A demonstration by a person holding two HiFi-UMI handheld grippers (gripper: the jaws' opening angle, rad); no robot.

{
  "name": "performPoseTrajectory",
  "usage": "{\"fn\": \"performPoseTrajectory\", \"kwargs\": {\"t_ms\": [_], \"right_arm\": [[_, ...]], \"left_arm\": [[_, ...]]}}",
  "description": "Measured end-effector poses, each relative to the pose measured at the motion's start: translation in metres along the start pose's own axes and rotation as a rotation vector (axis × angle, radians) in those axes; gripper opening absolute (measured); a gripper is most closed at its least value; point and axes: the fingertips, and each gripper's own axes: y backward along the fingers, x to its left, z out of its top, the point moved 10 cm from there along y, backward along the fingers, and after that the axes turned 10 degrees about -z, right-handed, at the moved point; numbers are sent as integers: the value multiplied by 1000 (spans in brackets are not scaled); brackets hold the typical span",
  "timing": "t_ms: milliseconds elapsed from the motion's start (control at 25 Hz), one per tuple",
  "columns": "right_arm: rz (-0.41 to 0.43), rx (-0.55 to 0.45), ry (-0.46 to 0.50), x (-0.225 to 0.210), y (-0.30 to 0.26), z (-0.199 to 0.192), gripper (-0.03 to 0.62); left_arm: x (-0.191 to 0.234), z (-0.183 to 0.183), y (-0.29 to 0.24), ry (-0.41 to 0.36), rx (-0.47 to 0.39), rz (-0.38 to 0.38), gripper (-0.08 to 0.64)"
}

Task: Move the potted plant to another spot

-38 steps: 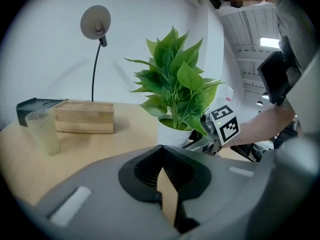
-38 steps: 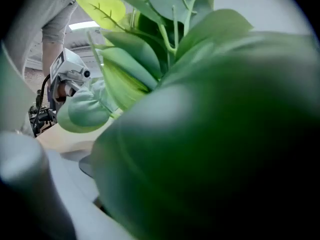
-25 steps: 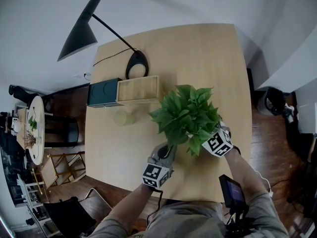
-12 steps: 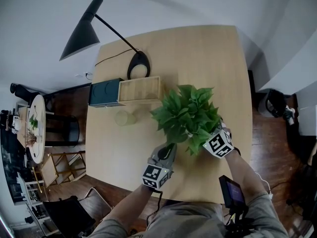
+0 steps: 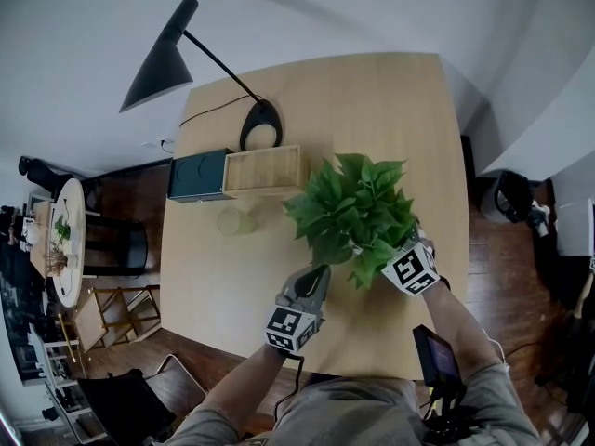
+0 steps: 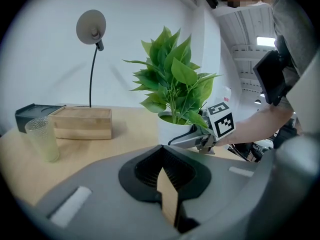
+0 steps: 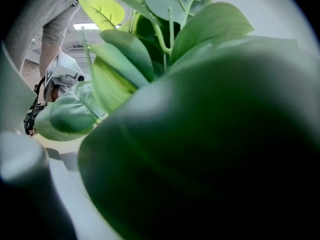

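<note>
though leaves (image 7: pixel 200 134) blur it, right gripper (image 6: pixel 192 139) at potted plant (image 5: pixel 351 214) — seemingly gripping

Leafy potted plant (image 5: pixel 353 216): foliage was mid to bright green, pot (image 6: pixel 167 128) plain white. Rectangular wooden table (image 5: pixel 372 110) was pale blond. Far left, cone-shaded desk lamp (image 5: pixel 158 59) matt black. Closed box (image 5: pixel 197 175) dark teal. Open wooden box (image 5: pixel 265 168) light tan. Ribbed tumbler (image 5: pixel 232 221) pale translucent green. Left gripper (image 5: pixel 314 277), right gripper (image 6: pixel 186 140): grey, cubes patterned with black-and-white squares.
</note>
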Motion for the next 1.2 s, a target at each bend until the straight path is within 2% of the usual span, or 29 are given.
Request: {"fn": "performPoseTrajectory", "kwargs": {"t_ms": [120,480,760,1000,1200], "right_arm": [[-23,-13,7,-3,9,15,528],[-60,-110,9,-8,56,92,528],[-65,-149,67,-2,76,145,528],[-42,-169,84,10,79,157,528],[21,-198,104,29,69,166,528]], "left_arm": [[-2,11,4,-19,-36,0,-6],[-29,54,31,-84,-185,-6,-6],[-44,77,59,-115,-279,-15,-6],[-53,75,76,-123,-313,2,-6],[-57,69,96,-118,-320,61,-6]]}}
